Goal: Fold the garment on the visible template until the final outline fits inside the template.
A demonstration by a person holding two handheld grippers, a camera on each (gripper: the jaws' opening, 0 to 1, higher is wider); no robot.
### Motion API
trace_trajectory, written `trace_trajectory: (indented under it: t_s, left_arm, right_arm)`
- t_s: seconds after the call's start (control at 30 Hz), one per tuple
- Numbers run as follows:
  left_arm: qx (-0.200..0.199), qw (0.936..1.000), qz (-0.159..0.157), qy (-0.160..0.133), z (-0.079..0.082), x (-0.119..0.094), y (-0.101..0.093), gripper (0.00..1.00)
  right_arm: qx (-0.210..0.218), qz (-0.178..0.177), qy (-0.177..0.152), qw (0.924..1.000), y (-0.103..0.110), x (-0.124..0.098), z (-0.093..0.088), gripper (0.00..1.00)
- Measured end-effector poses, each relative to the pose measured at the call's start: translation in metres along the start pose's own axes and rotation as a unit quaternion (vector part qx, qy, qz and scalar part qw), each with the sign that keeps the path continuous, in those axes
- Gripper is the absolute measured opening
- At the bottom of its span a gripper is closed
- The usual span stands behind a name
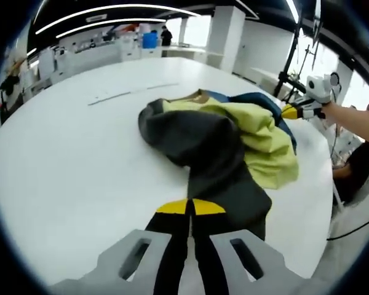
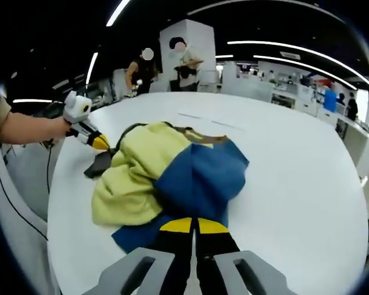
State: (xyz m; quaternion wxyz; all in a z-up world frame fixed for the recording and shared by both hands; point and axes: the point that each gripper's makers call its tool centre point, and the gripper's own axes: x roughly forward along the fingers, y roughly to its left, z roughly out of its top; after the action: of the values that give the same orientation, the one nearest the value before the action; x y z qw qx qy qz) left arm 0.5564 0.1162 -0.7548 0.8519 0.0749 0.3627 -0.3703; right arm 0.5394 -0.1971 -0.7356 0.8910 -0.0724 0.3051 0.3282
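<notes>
White and smooth, the big round table (image 1: 67,160) takes most of both views, and behind it there is a wide room with long ceiling light strips (image 1: 111,12), white pillars (image 2: 187,52) and counters along the far wall. In the right gripper view two people (image 2: 144,70) stand at the far edge of the table, near a pillar.

The garment (image 1: 224,144) lies crumpled in a heap on the table, toward the side where the grippers are. It has three colours: a dark grey part, a pale yellow-green part and a blue part, with a brownish edge at the collar. It is not flat; the cloth has many folds and the parts lie over each other. In the left gripper view the grey part is nearest and the yellow-green part is behind it. In the right gripper view the blue part (image 2: 200,178) is nearest, with the yellow-green part to the left of it.

Thin pale lines (image 1: 132,93) are on the table surface beyond the garment, well apart from it.

The left gripper (image 1: 189,209) has its yellow-tipped jaws pressed together on the grey cloth at the near edge of the heap. The right gripper (image 2: 194,226) has its jaws closed in the same way on the blue cloth. Each gripper also appears in the other view, held by a hand (image 1: 332,110) at the far side of the garment.
</notes>
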Motion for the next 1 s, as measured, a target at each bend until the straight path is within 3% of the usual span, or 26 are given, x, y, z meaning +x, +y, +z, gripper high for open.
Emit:
trace_trajectory:
  t_s: [1.0]
  left_arm:
    - [-0.016,0.9979,0.061,0.016,-0.026,-0.045,0.052,0.0]
  right_arm:
    - [0.004,-0.046,0.02,0.9987,-0.043,-0.032,-0.014,0.0]
